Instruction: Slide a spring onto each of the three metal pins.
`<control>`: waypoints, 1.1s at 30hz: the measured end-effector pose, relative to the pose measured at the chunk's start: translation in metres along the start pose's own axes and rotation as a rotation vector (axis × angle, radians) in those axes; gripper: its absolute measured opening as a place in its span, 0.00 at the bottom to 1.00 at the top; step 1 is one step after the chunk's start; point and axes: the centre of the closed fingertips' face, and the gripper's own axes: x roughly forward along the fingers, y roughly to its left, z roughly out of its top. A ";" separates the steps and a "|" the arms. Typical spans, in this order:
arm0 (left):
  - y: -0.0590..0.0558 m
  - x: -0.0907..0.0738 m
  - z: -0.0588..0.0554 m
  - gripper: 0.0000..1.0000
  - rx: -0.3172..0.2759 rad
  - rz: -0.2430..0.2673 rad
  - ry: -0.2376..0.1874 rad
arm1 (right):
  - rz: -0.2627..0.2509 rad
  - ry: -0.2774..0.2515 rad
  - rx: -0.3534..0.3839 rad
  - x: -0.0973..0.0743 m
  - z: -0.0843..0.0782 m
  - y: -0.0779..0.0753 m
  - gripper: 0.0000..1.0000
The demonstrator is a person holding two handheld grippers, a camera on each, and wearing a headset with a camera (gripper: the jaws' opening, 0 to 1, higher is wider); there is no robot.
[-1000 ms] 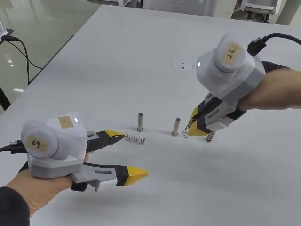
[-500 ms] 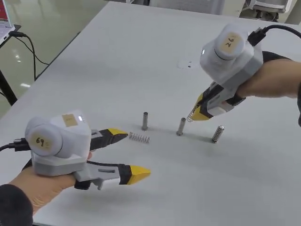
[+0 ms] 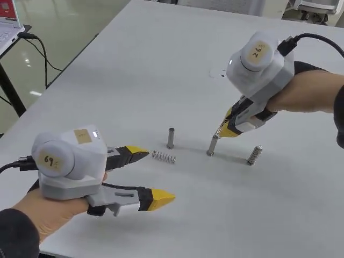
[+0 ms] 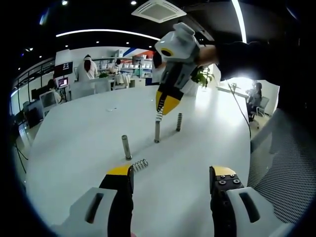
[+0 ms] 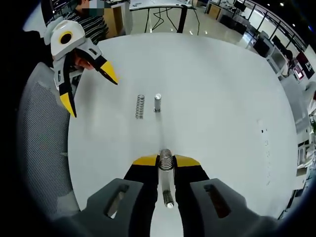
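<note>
In the head view my left claw (image 3: 156, 177) hovers low over the pale grey table (image 3: 134, 64), jaws apart and holding nothing. The loose spring (image 3: 163, 157) lies flat just ahead of its upper tip, with the bare pin (image 3: 171, 138) upright just past it. My right claw (image 3: 228, 130) is clamped on the held spring (image 3: 217, 133), whose lower end sits at the top of the middle pin (image 3: 213, 145). The sprung pin (image 3: 254, 155) stands beside that claw, under its body. A glossy floor (image 3: 64, 27) lies past the table edge.

In the left gripper view, the loose spring (image 4: 140, 164) lies right before my left claw (image 4: 170, 173). Farther ahead, the right claw (image 4: 168, 102) points down over the middle pin (image 4: 157, 132). Strip lights (image 4: 113, 33) cross a dark office ceiling.

In the right gripper view, my right claw (image 5: 166, 160) pinches the held spring (image 5: 166, 159). Well ahead, the bare pin (image 5: 157, 102) and loose spring (image 5: 140, 106) sit side by side, and the left claw (image 5: 89, 91) is beyond them. A mesh chair back (image 5: 39, 148) stands at the table's edge.
</note>
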 end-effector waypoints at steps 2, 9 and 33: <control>0.000 0.000 0.000 0.61 -0.001 0.000 0.000 | 0.005 0.001 0.000 0.001 0.001 0.001 0.13; 0.003 0.000 -0.003 0.60 -0.007 0.002 0.002 | 0.015 0.019 -0.003 0.007 -0.001 0.002 0.13; 0.007 0.000 -0.009 0.59 -0.023 0.014 0.006 | 0.052 0.098 0.001 0.046 -0.012 0.004 0.13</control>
